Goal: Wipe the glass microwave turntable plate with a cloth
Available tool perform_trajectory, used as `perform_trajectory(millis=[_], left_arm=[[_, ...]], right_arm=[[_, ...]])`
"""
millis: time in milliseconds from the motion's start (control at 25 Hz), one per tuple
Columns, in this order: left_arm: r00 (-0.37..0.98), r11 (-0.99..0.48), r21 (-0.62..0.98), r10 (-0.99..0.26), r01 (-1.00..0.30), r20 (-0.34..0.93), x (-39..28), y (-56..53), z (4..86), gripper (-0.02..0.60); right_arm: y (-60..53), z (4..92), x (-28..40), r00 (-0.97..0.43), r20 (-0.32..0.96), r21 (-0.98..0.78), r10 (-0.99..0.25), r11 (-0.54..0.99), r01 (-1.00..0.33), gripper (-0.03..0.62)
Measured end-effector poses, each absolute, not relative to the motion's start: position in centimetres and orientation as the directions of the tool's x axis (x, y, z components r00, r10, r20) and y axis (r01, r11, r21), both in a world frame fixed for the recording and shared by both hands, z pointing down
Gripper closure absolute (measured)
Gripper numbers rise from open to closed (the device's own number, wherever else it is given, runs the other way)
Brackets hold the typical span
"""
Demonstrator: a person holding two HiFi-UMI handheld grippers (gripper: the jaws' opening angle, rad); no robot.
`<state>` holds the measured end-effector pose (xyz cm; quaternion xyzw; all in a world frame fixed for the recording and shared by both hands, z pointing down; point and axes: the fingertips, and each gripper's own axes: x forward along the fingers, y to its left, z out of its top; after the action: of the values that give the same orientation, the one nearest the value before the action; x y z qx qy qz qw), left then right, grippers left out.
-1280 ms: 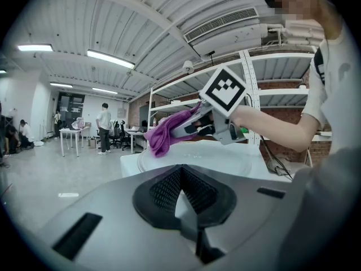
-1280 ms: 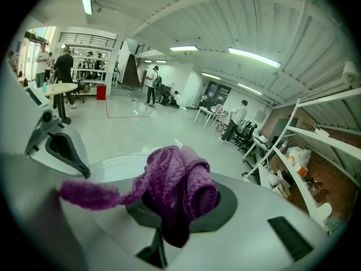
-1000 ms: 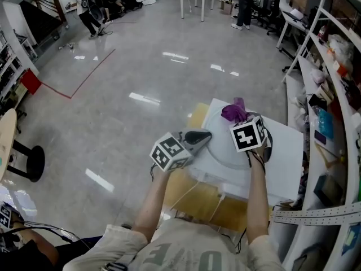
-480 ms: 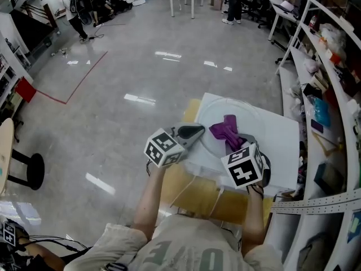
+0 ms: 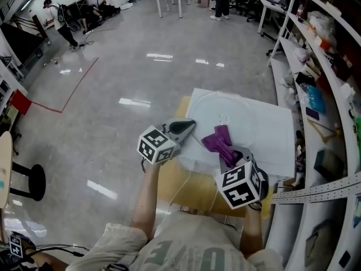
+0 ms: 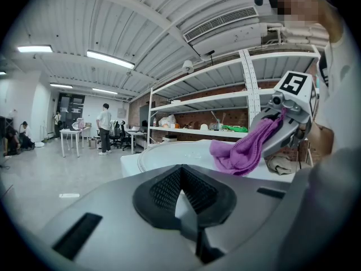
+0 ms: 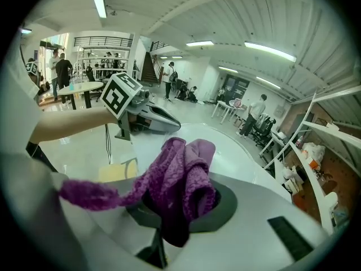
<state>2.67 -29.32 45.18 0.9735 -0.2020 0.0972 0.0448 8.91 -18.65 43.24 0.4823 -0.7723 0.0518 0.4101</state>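
the cloth [image 5: 219,144] is purple, soft and fuzzy, and it is all bunched up. the right tongs [image 5: 236,158] are pinched tight on one end of it, and a thin bit of it hangs off to the side in the right gripper view. the rest of the cloth droops down onto the near part of the glass plate [image 5: 248,114]. the plate is big, round, flat and see-through, with a thin shiny rim. it lies on a white, smooth worktop [image 5: 276,145] shaped like a rectangle. the left tongs [image 5: 192,123] are grey with black bumpy pads. they sit at the left rim of the plate and are squeezed nearly together, with something thin and pale between them that looks like the plate's edge. a yellow-brown board [image 5: 194,188] sticks out from under the worktop on the near side. the floor [image 5: 113,112] is grey and shiny, with bright spots from the lamps. white metal shelves [image 5: 321,55] full of things run along the right side. far across the room there are some people [image 5: 56,24] and white tables. a moment ago the cloth was in the middle of the plate, and before that at its far rim; now it has come back toward the person. the left tongs stay at the same rim.
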Motion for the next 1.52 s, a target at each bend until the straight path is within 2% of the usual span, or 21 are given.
perform_trajectory(millis=[440, 720, 920, 1200, 1520], left_arm=[[0.9, -0.915, 0.051, -0.383, -0.401, 0.208, 2.8, -29.5, 45.2, 0.58], [0.901, -0.915, 0.052, -0.382, -0.4, 0.207, 2.8, -29.6, 45.1, 0.58], [0.901, -0.915, 0.053, -0.382, -0.4, 0.206, 2.8, -29.6, 45.2, 0.58], [0.903, -0.916, 0.058, -0.378, -0.397, 0.205, 2.8, -29.6, 45.4, 0.58], [0.903, -0.915, 0.055, -0.381, -0.399, 0.2, 2.6, -29.5, 45.1, 0.58]], right_arm=[[-17.1, 43.0, 9.0, -0.2, 0.685, 0.318, -0.701, 0.534, -0.783, 0.546], [-22.5, 36.8, 11.6, -0.167, 0.529, 0.385, -0.832, 0.411, -0.826, 0.546], [-29.1, 34.8, 15.1, -0.094, 0.471, 0.397, -0.877, 0.305, -0.865, 0.546], [-36.1, 39.5, 17.5, -0.01, 0.539, 0.416, -0.842, 0.276, -0.866, 0.546], [-35.6, 43.1, 17.5, -0.006, 0.622, 0.425, -0.783, 0.344, -0.837, 0.546]])
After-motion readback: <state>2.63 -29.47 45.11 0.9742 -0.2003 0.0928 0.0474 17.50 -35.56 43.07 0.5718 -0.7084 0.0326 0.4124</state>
